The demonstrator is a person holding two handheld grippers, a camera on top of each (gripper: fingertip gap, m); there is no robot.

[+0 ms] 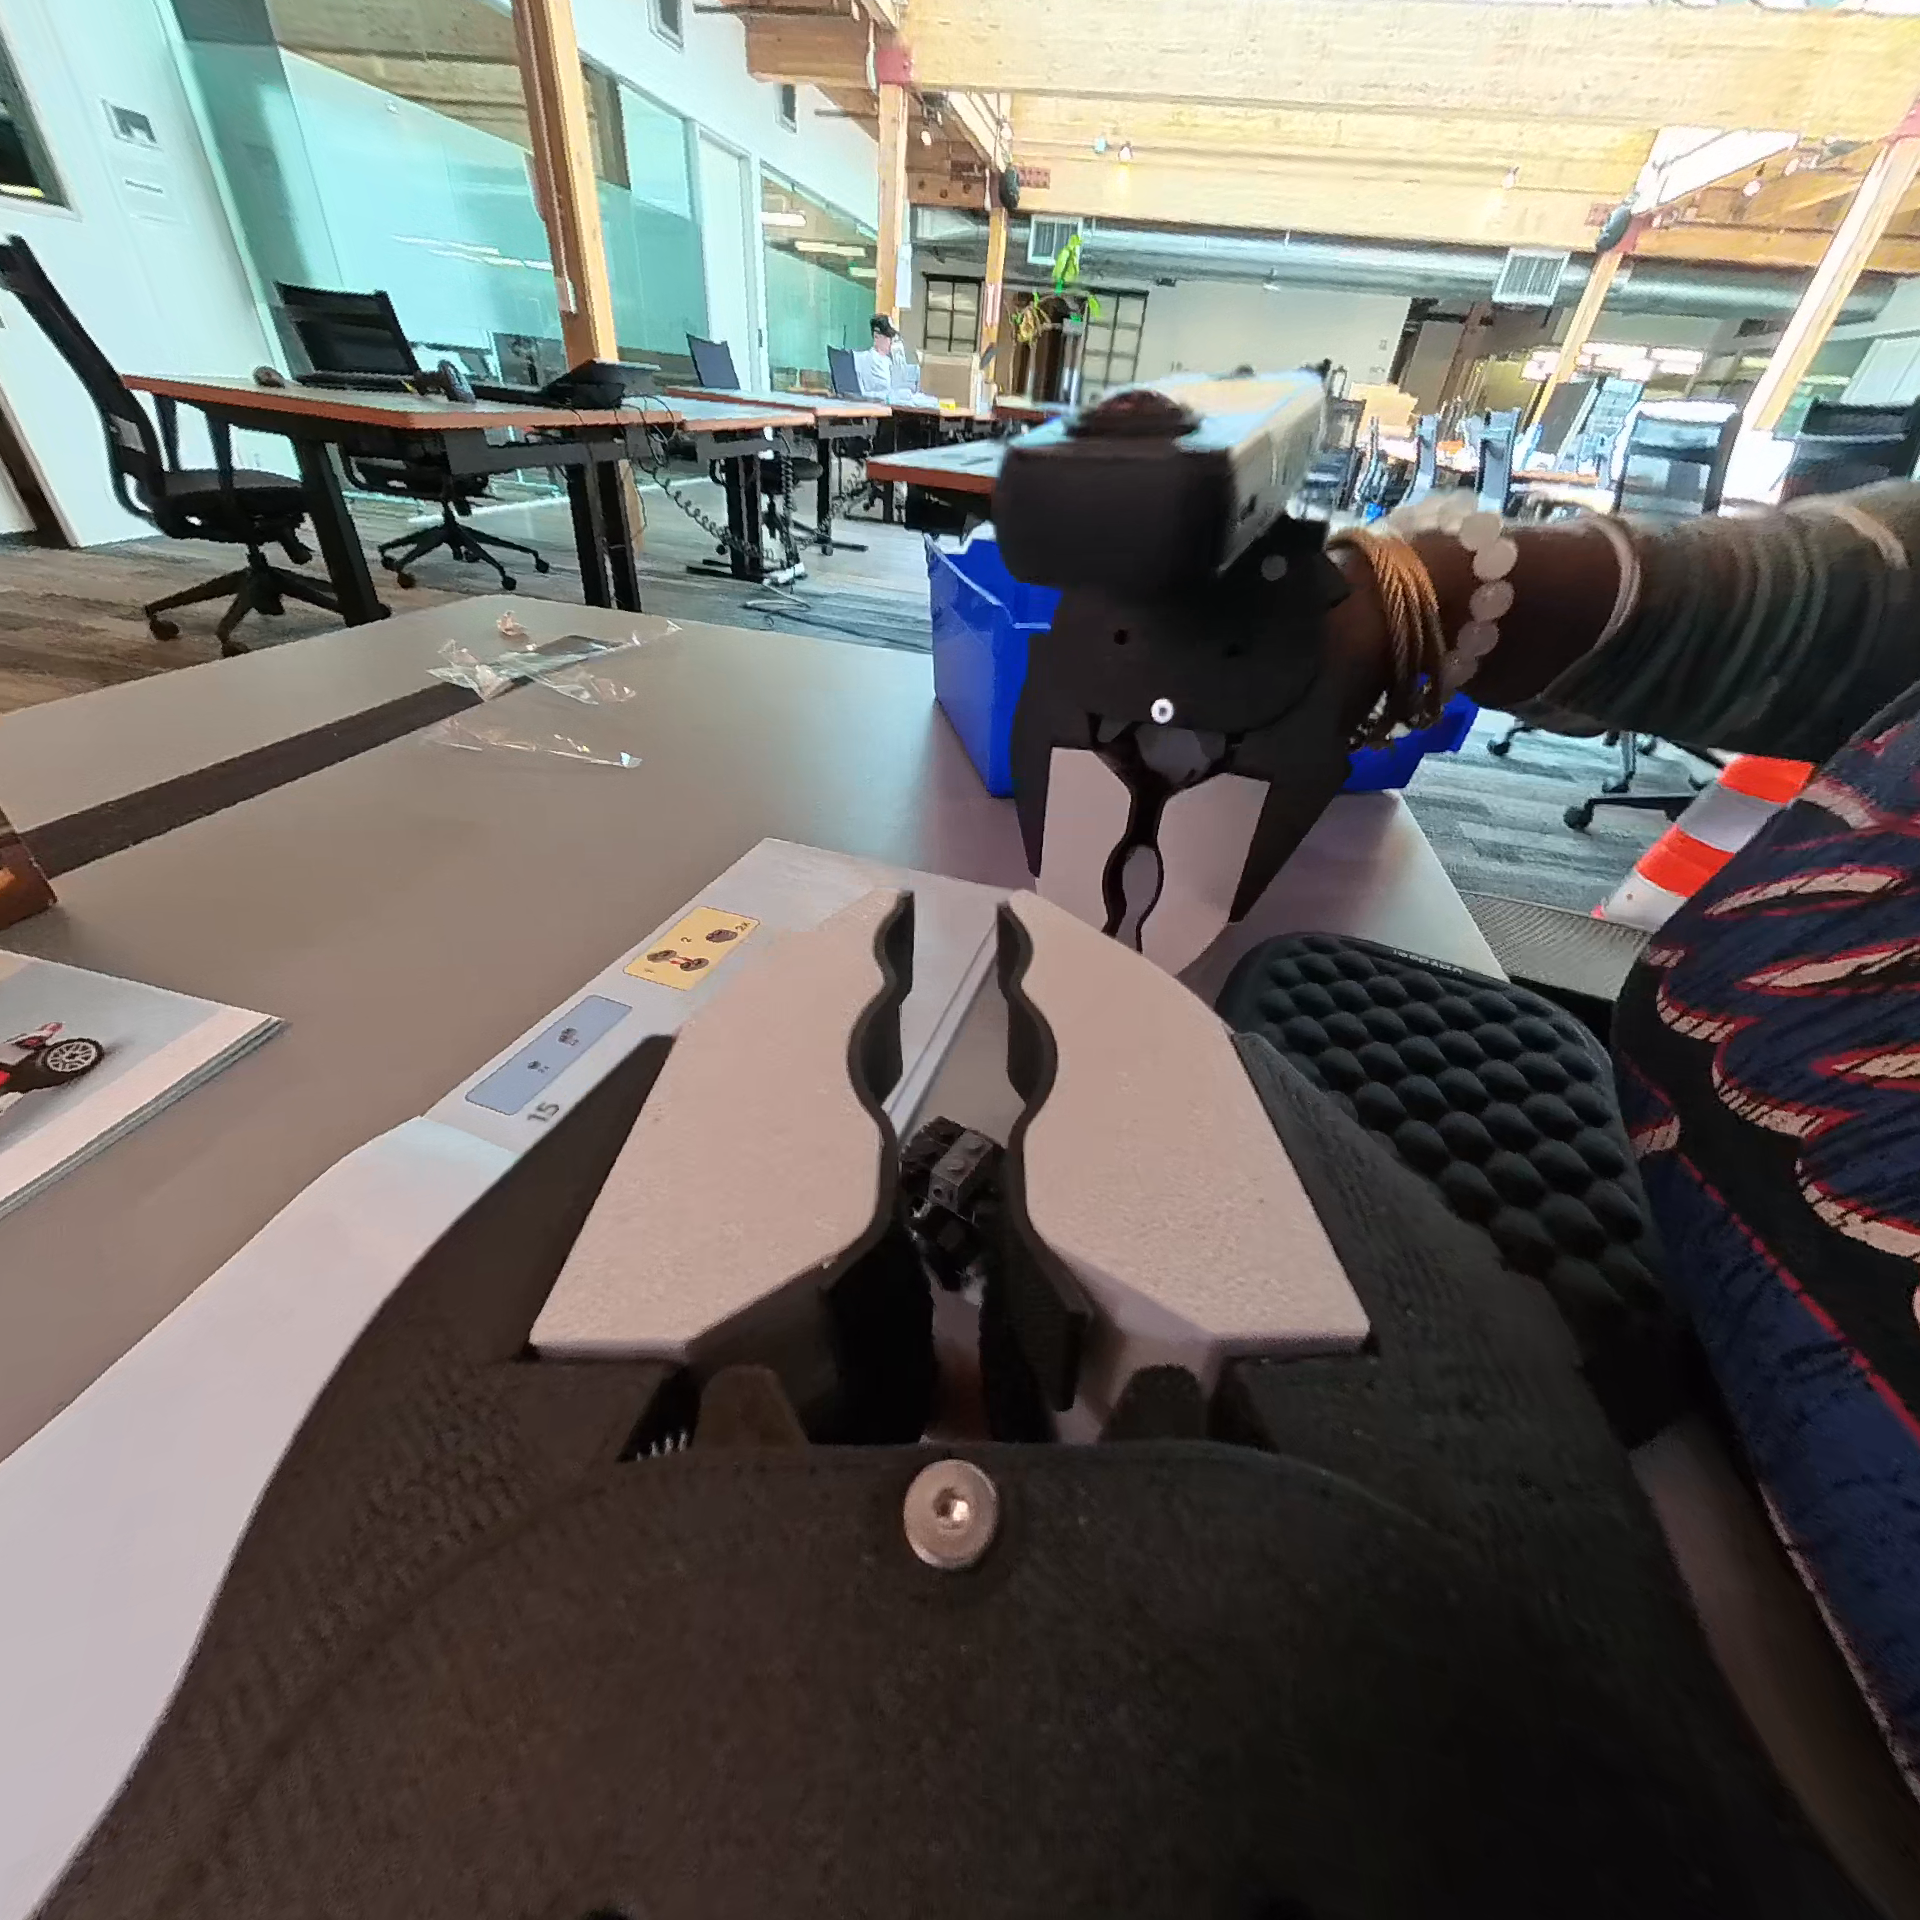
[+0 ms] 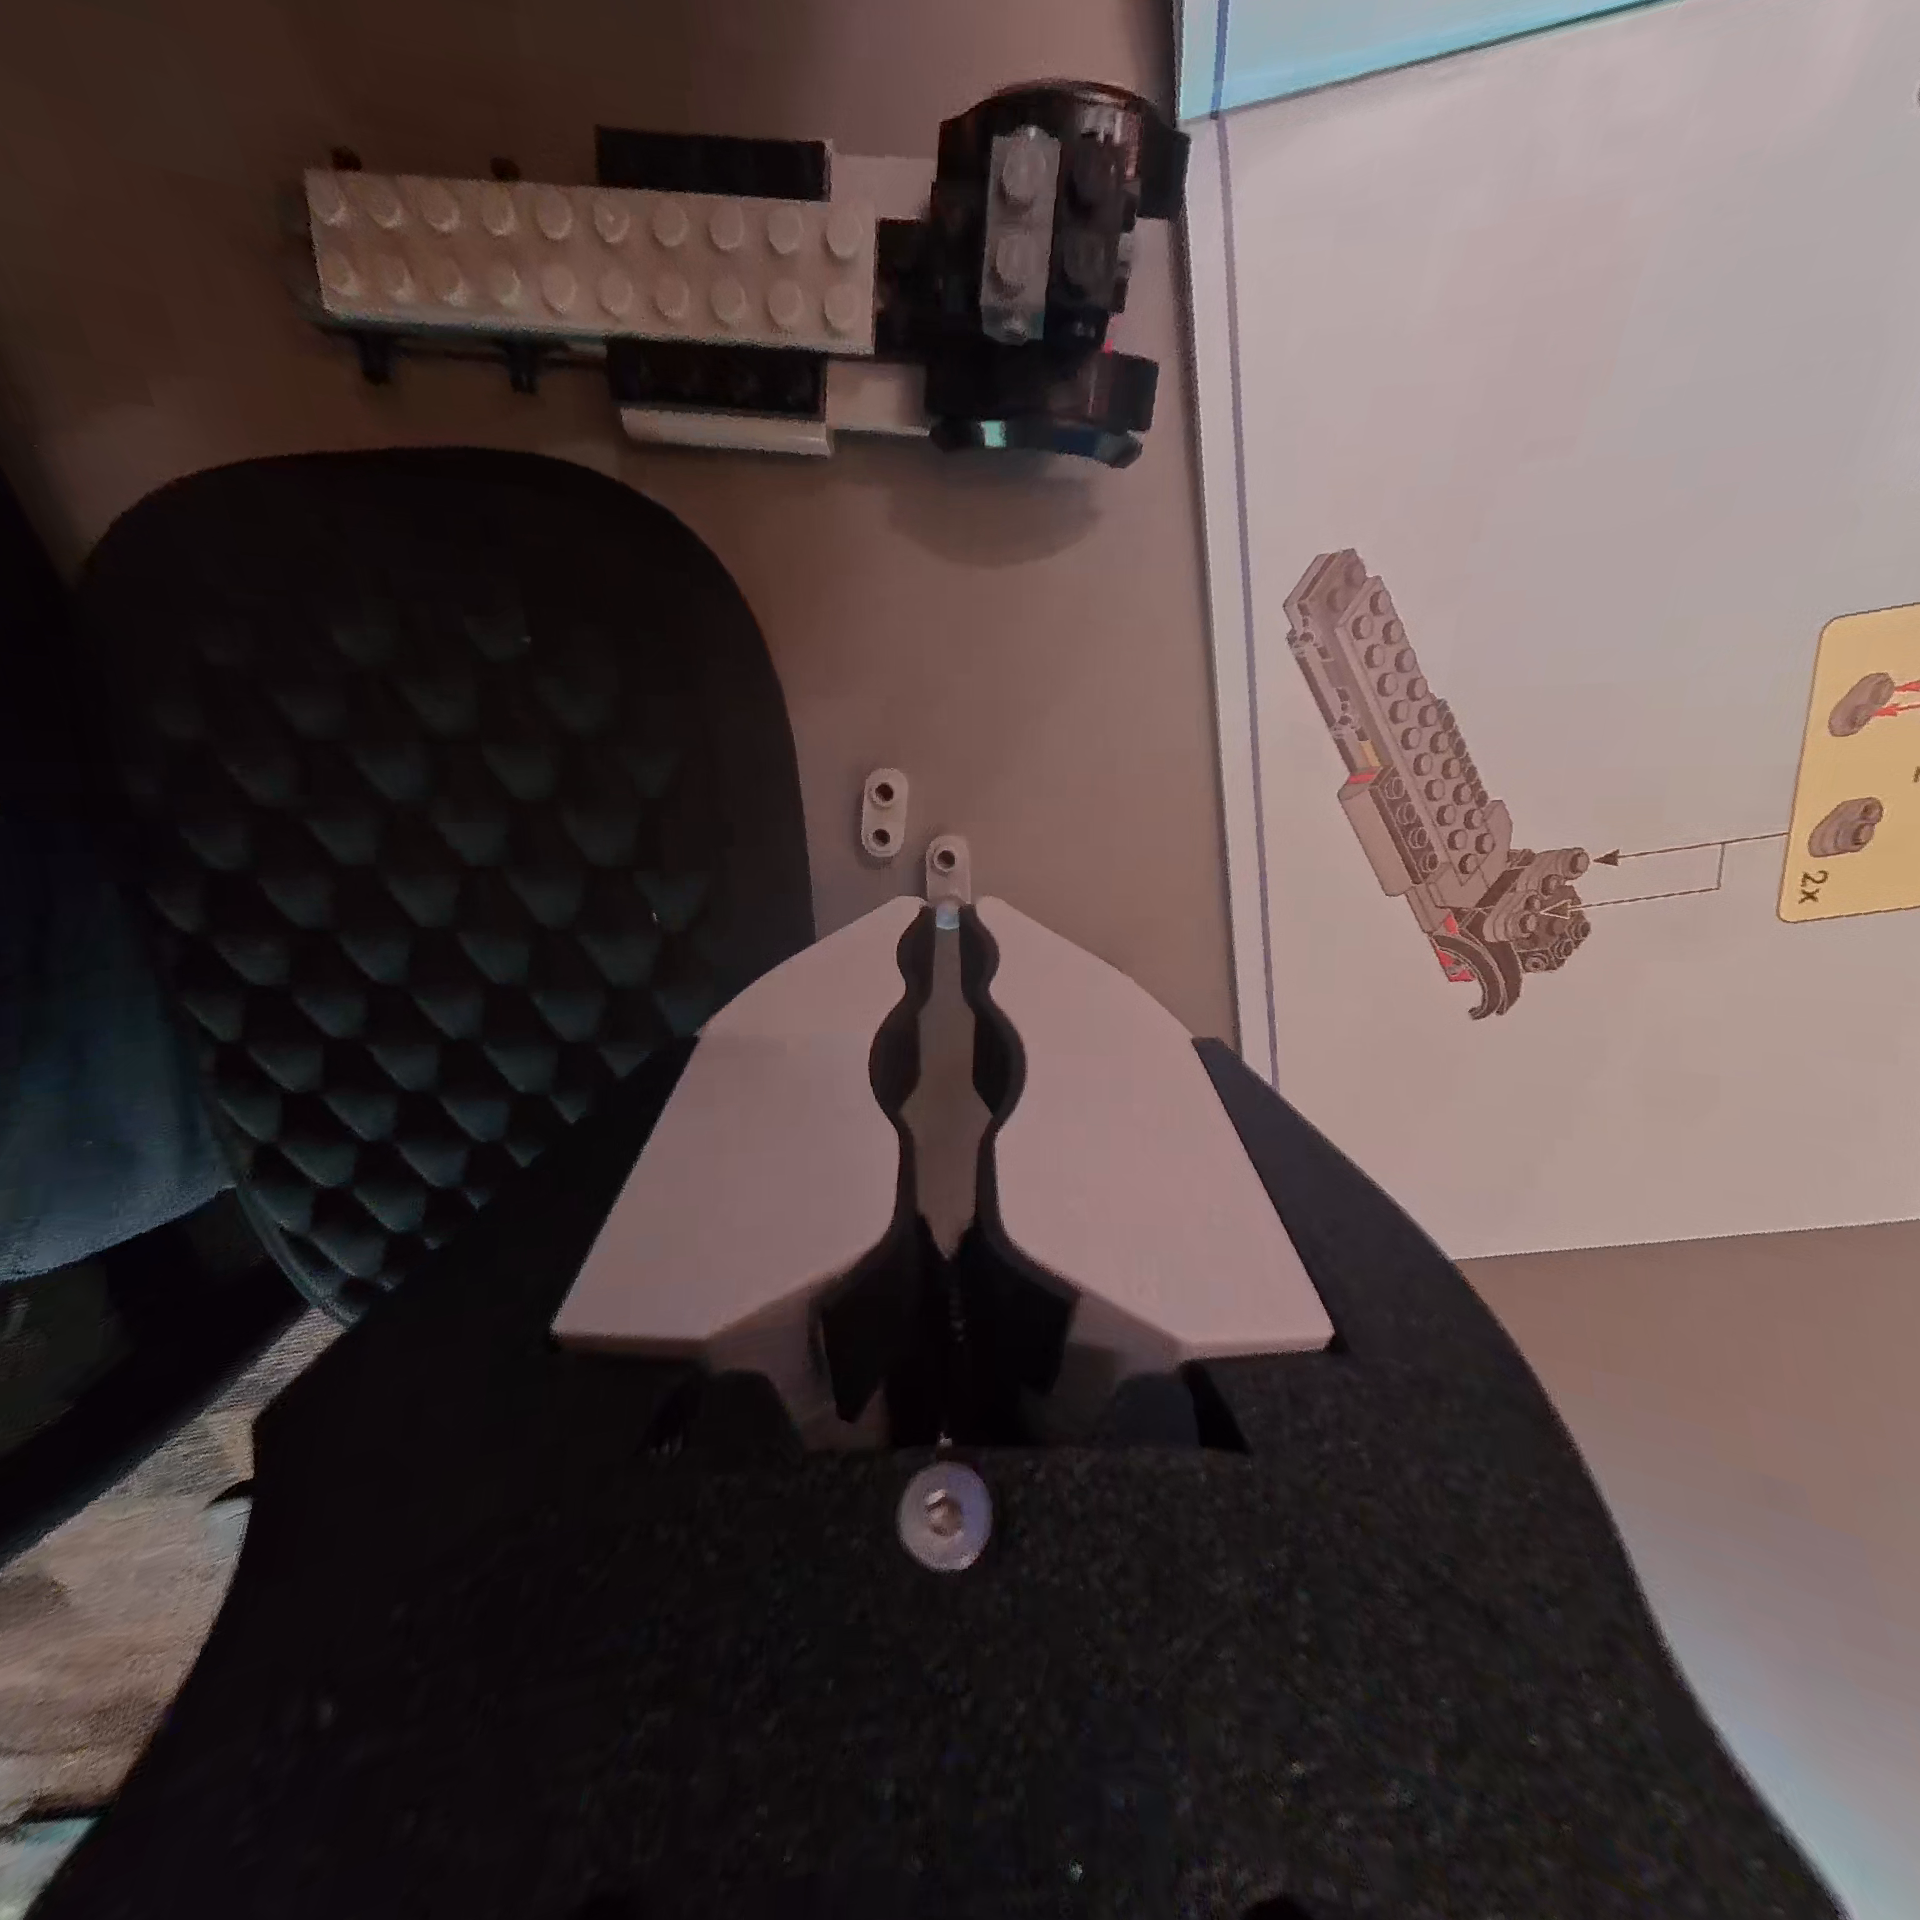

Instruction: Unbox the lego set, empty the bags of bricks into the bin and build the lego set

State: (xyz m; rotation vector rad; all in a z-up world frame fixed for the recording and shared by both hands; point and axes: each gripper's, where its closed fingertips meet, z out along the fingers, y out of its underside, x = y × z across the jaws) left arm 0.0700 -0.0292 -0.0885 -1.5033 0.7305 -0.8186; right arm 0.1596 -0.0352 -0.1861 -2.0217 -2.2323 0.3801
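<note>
1. right gripper (image 2: 948,909): fingers nearly together at the tips, pinching a small grey two-hole piece (image 2: 948,871) at centre frame; the piece pokes out past the tips over the grey table (image 2: 987,644).
2. a second, matching grey piece (image 2: 883,811) lies just beside it, upper left of the tips, apart from them.
3. left gripper (image 1: 956,914): fingers slightly apart with a narrow gap at the tips; a small black brick cluster (image 1: 951,1195) sits deep between them, and contact is hard to judge.
4. the partly built model (image 2: 727,281), a grey studded plate with a black end, lies in the upper part of the right wrist view.
5. the open instruction booklet (image 2: 1558,520) fills the right edge; a black bumpy pad (image 2: 416,831) sits left; a blue bin (image 1: 977,665) stands behind.
</note>
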